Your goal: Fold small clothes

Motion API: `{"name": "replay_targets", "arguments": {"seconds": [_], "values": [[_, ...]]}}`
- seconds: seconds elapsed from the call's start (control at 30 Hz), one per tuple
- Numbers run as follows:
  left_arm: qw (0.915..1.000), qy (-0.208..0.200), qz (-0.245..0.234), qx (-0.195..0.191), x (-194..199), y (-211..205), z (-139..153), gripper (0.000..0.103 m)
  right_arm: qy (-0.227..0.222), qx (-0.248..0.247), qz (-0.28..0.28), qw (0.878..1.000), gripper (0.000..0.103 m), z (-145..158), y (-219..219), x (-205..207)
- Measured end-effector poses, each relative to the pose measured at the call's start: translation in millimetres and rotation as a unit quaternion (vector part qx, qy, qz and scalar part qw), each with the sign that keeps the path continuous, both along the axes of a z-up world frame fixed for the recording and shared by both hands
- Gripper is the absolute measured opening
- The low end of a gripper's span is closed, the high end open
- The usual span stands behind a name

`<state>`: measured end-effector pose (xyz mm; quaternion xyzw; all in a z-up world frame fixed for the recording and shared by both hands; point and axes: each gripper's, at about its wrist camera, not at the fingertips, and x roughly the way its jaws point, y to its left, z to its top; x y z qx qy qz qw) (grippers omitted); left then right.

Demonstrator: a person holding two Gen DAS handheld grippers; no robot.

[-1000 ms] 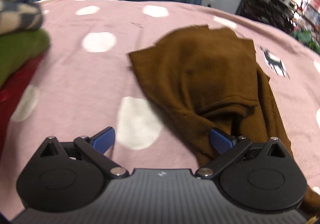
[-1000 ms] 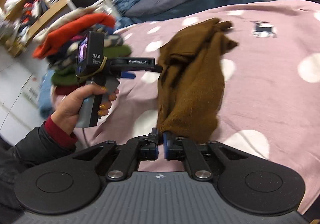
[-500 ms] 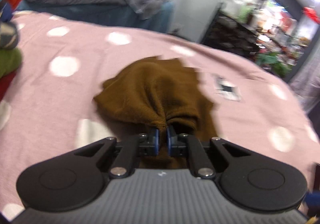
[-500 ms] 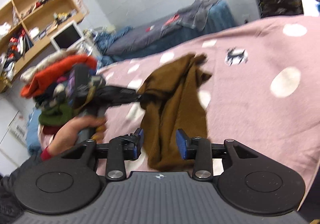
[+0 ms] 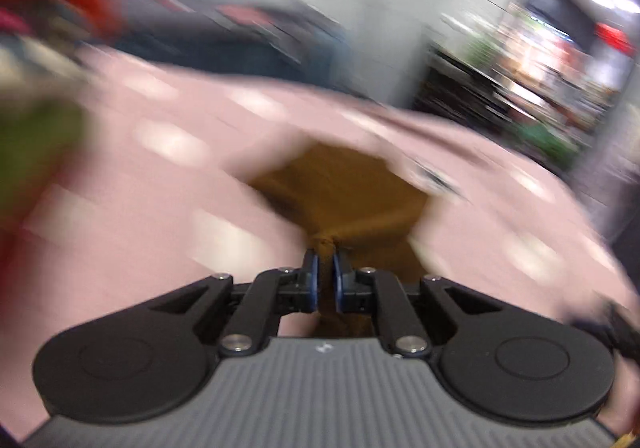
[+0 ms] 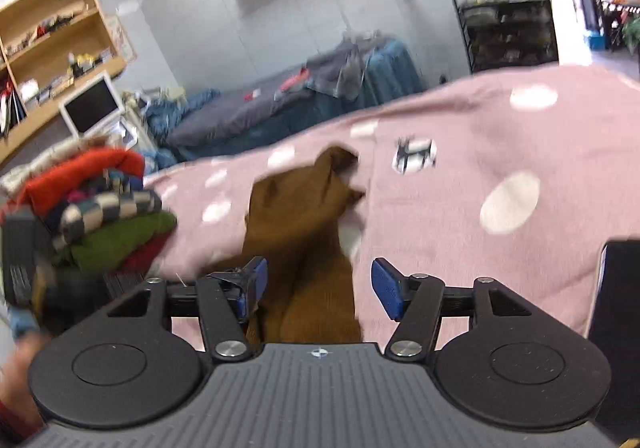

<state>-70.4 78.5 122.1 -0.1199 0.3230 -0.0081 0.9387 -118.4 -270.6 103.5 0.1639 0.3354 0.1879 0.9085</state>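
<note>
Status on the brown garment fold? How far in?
Done: a stack of folded clothes sits at the left of the pink spread. In hand: the left gripper is shut on a bunched edge of the brown garment; the right gripper is open, with the cloth between its fingers, ungripped. Left: the garment is rumpled, not a neat fold, and not on the stack.

No words, brand names or numbers can be read in either view. The left wrist view is smeared by blur — nothing on it resolves. In the right wrist view the pink spotted cover point(image 6: 460, 215) carries a small dark animal print point(image 6: 414, 153), a picture rather than lettering — and the papers on the wooden shelves point(image 6: 60, 43) are too small to read.
</note>
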Motion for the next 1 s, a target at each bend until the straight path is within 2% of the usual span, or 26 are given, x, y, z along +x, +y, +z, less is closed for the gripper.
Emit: {"name": "replay_targets", "arguments": {"seconds": [0.07, 0.1, 0.2, 0.23, 0.27, 0.3, 0.33, 0.37, 0.43, 0.5, 0.53, 0.6, 0.63, 0.7, 0.73, 0.77, 0.8, 0.83, 0.9, 0.93, 0.97, 1.0], "values": [[0.9963, -0.006, 0.072, 0.046, 0.4, 36.5, 11.8, 0.007, 0.024, 0.0, 0.015, 1.0, 0.099, -13.2, 8.9, 4.2], [0.9941, -0.006, 0.095, 0.052, 0.4, 50.6, 15.6, 0.007, 0.033, 0.002, 0.021, 0.999, 0.099, -20.2, 13.8, 6.0], [0.993, 0.016, 0.106, 0.05, -0.6, 65.9, 16.9, 0.012, 0.072, 0.005, 0.037, 0.997, 0.099, -41.5, 30.2, 17.5], [0.9935, 0.027, 0.098, 0.051, 0.5, 63.0, 14.1, 0.029, 0.083, 0.001, 0.037, 0.996, 0.099, -46.9, 36.0, 22.3], [0.9943, 0.04, 0.085, 0.052, 6.3, 53.3, 9.1, 0.061, 0.097, -0.005, 0.037, 0.995, 0.097, -51.6, 42.0, 26.3], [0.9954, 0.046, 0.069, 0.048, 9.9, 47.1, 4.8, 0.077, 0.101, -0.015, 0.035, 0.994, 0.092, -54.5, 46.6, 28.7], [0.9966, 0.046, 0.052, 0.045, 12.0, 38.3, -0.7, 0.097, 0.093, -0.026, 0.033, 0.995, 0.072, -53.7, 50.9, 28.3], [0.9973, 0.048, 0.034, 0.043, 15.3, 28.4, -6.8, 0.1, 0.089, -0.038, 0.039, 0.995, 0.041, -51.7, 55.2, 28.9], [0.9971, 0.068, -0.002, 0.034, 22.7, 13.0, -20.7, 0.1, 0.09, -0.045, 0.061, 0.993, 0.022, -51.3, 58.5, 28.1], [0.9961, 0.078, -0.024, 0.034, 27.4, -7.8, -37.4, 0.1, 0.094, -0.022, 0.075, 0.993, 0.012, -49.5, 54.3, 23.7], [0.9951, 0.081, -0.026, 0.05, 29.9, -16.5, -43.0, 0.1, 0.099, 0.005, 0.089, 0.991, 0.009, -48.7, 50.1, 20.7], [0.9909, 0.09, -0.02, 0.099, 37.2, -33.1, -52.2, 0.1, 0.119, 0.072, 0.141, 0.98, 0.009, -46.2, 43.7, 14.4], [0.9879, 0.095, -0.018, 0.121, 39.3, -38.8, -53.9, 0.1, 0.126, 0.101, 0.191, 0.968, 0.007, -43.6, 47.2, 8.8], [0.9867, 0.086, -0.024, 0.135, 36.8, -42.2, -53.3, 0.1, 0.117, 0.122, 0.274, 0.947, 0.007, -30.3, 57.4, -11.8], [0.9873, 0.082, -0.023, 0.134, 35.4, -40.6, -51.7, 0.1, 0.123, 0.132, 0.321, 0.93, 0.002, -26.0, 64.3, -21.0], [0.9877, 0.078, -0.019, 0.134, 33.7, -39.3, -50.5, 0.1, 0.128, 0.148, 0.365, 0.91, 0.001, -22.7, 70.2, -29.6], [0.9878, 0.072, -0.012, 0.137, 33.7, -38.0, -48.6, 0.1, 0.12, 0.15, 0.392, 0.899, 0.001, -19.1, 75.5, -38.1], [0.9873, 0.062, -0.003, 0.146, 32.7, -36.8, -45.4, 0.1, 0.112, 0.129, 0.399, 0.901, 0.001, -16.6, 80.4, -42.9], [0.9847, 0.042, 0.001, 0.169, 36.7, -39.1, -40.6, 0.1, 0.109, 0.082, 0.35, 0.927, 0.009, -18.4, 81.2, -35.4], [0.984, 0.029, -0.009, 0.175, 39.4, -42.3, -38.1, 0.1, 0.104, 0.08, 0.316, 0.94, 0.022, -20.5, 76.2, -26.5], [0.9832, 0.015, -0.023, 0.181, 41.7, -46.1, -35.9, 0.1, 0.098, 0.086, 0.275, 0.953, 0.043, -22.6, 68.9, -15.9], [0.9813, 0.004, -0.037, 0.189, 45.6, -51.6, -34.7, 0.1, 0.094, 0.093, 0.236, 0.963, 0.053, -24.4, 61.3, -5.0]]}}
